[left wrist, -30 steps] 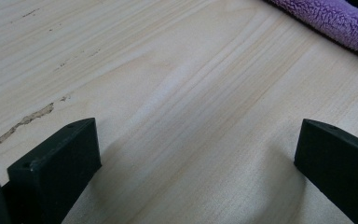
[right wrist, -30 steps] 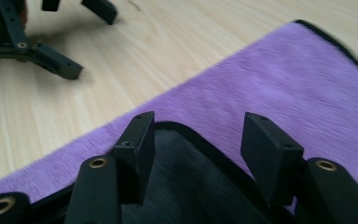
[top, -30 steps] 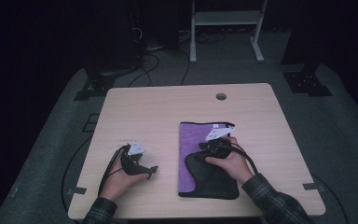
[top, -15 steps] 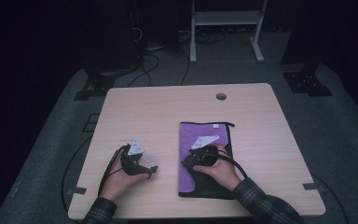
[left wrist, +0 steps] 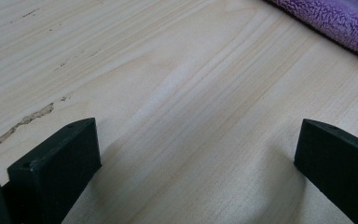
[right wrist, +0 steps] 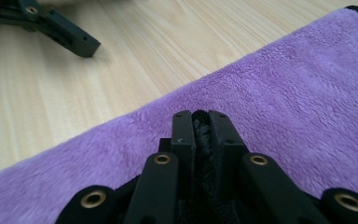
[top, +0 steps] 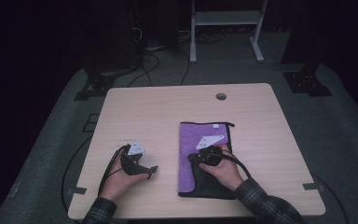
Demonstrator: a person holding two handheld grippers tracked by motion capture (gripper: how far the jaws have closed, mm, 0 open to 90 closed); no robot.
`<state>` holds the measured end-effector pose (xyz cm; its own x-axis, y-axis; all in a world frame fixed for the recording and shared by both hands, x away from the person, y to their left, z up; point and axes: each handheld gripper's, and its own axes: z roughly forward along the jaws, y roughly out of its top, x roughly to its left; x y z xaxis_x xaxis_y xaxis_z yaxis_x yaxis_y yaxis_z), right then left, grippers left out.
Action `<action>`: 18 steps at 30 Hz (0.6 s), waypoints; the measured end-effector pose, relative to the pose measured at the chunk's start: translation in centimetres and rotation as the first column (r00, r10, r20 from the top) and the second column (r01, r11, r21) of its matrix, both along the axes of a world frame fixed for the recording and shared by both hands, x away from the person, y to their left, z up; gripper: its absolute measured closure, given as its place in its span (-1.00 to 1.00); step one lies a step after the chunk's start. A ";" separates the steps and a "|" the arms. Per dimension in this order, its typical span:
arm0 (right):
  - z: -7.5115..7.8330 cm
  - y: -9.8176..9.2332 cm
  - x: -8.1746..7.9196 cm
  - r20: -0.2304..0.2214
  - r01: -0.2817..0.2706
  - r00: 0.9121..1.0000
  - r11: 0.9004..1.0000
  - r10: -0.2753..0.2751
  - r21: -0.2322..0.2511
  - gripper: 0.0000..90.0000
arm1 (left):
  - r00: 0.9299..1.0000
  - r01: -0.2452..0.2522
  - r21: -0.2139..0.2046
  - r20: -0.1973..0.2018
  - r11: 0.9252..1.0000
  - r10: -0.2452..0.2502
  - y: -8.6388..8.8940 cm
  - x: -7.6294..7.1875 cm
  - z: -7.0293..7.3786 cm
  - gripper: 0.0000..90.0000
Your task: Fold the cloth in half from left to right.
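Purple towel (right wrist: 279, 93) pinched at its dark near layer by right gripper (right wrist: 201, 122), jaws just closed almost together, black fabric caught between. Spread flat on wooden table (top: 168, 112), right of centre, under that hand. Left gripper (left wrist: 196, 154) resting well apart on bare wood, jaws wide, nothing between, towel edge (left wrist: 335, 18) farther off at the corner.

1 purple towel (top: 205, 140), 2 grippers — 1 table (top: 168, 112)
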<state>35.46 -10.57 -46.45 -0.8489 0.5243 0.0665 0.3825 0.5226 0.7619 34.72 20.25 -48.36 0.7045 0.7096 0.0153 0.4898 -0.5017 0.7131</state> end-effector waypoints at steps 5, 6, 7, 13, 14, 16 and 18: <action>1.0 -1.7 -0.6 -0.017 0.004 1.000 0.999 -0.003 0.046 0.82 | 1.000 0.000 0.000 0.000 1.000 0.000 0.0 0.0 0.0 -1.00; 1.2 -2.1 -0.8 -0.022 0.007 1.000 0.999 -0.006 0.048 0.82 | 1.000 0.000 0.000 0.000 1.000 0.000 0.0 0.0 0.0 -1.00; 1.3 -2.4 -1.0 -0.023 0.009 1.000 0.999 -0.008 0.052 0.82 | 1.000 0.000 0.000 0.000 1.000 0.000 0.0 0.0 0.0 -1.00; 2.1 -4.8 -2.3 -0.027 0.021 0.999 0.997 -0.019 0.073 0.82 | 1.000 0.000 0.000 0.000 1.000 0.000 0.0 0.0 0.0 -1.00; 2.1 -5.1 -2.6 -0.034 0.021 0.999 0.997 -0.018 0.077 0.82 | 1.000 -0.001 0.000 0.000 1.000 0.001 0.0 0.0 0.0 -1.00; 2.2 -5.9 -3.1 -0.037 0.018 0.999 0.997 -0.016 0.081 0.82 | 1.000 0.000 0.000 0.000 1.000 0.000 0.0 0.0 0.0 -1.00; 2.0 -6.6 -3.7 -0.045 0.018 0.999 0.997 -0.015 0.074 0.81 | 1.000 -0.001 0.000 0.000 1.000 0.001 0.0 0.0 0.0 -1.00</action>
